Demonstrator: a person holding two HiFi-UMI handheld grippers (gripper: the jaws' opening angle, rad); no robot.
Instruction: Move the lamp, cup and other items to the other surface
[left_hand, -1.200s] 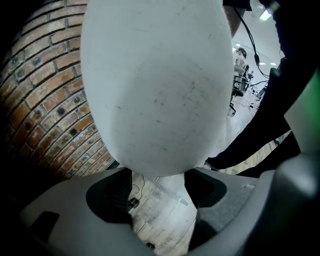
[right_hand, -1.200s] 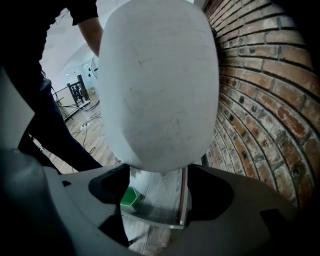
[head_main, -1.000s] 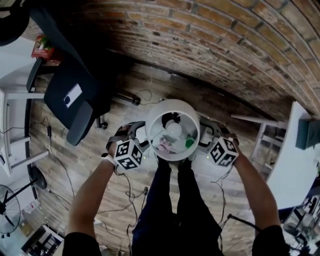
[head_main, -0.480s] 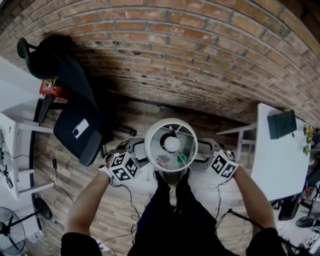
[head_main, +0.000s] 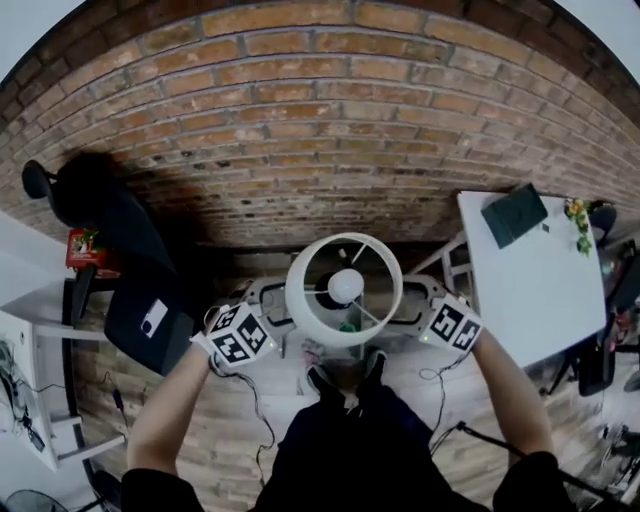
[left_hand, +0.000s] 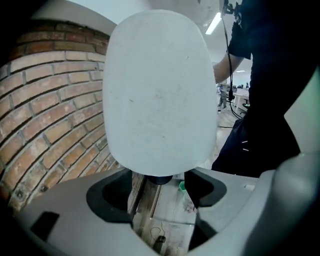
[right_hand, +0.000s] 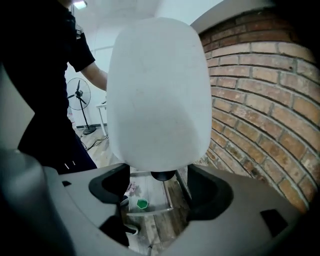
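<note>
Brick wall (head_main: 330, 120) fills the upper field, white table (head_main: 540, 290) at right. Lamp (head_main: 344, 288) is aloft, clear of the floor and upright, white shade open to the head view with the bulb showing inside. Left gripper (left_hand: 160, 176) and right gripper (right_hand: 159, 175) flank it, each with jaws spread wide and bearing on the lower shade, the lamp's dark neck between them. Green cup (right_hand: 142, 203) stands well below on a low shelf (right_hand: 156, 190).
</note>
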